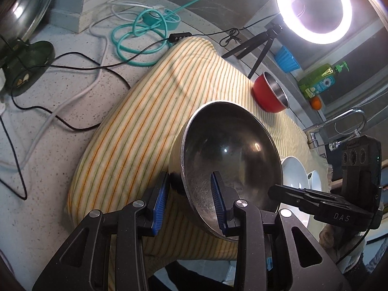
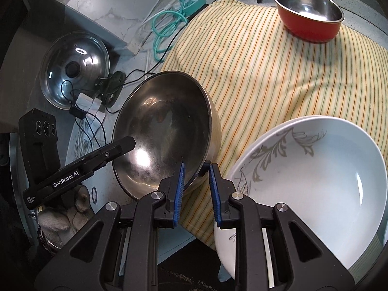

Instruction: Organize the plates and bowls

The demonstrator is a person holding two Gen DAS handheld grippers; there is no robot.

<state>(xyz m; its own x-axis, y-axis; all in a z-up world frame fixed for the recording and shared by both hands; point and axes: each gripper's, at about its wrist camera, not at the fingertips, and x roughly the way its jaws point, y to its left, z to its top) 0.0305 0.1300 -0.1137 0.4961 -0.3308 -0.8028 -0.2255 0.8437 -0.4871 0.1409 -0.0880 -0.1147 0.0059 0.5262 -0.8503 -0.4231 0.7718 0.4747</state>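
Observation:
A large steel bowl (image 1: 230, 152) (image 2: 165, 131) hangs tilted above the striped cloth (image 1: 145, 121) (image 2: 266, 72), held from two sides. My left gripper (image 1: 190, 177) (image 2: 126, 143) is shut on its near rim, one blue pad inside the bowl and one outside. My right gripper (image 2: 196, 167) (image 1: 275, 190) is shut on the opposite rim in the same way. Two stacked white plates (image 2: 315, 181) (image 1: 293, 172) with a grey leaf pattern lie on the cloth beside the right gripper. Upright at the cloth's far corner stands a red bowl (image 1: 269, 94) (image 2: 310, 17) with a steel inside.
A glass pot lid (image 2: 75, 72) leans at the left by the wall. Cables and a teal power strip (image 1: 161, 19) cover the speckled counter. A ring light (image 1: 315, 7) on a tripod, a blue cup (image 1: 287, 58), a soap bottle (image 1: 320, 80) and a faucet (image 1: 339, 126) stand behind the cloth.

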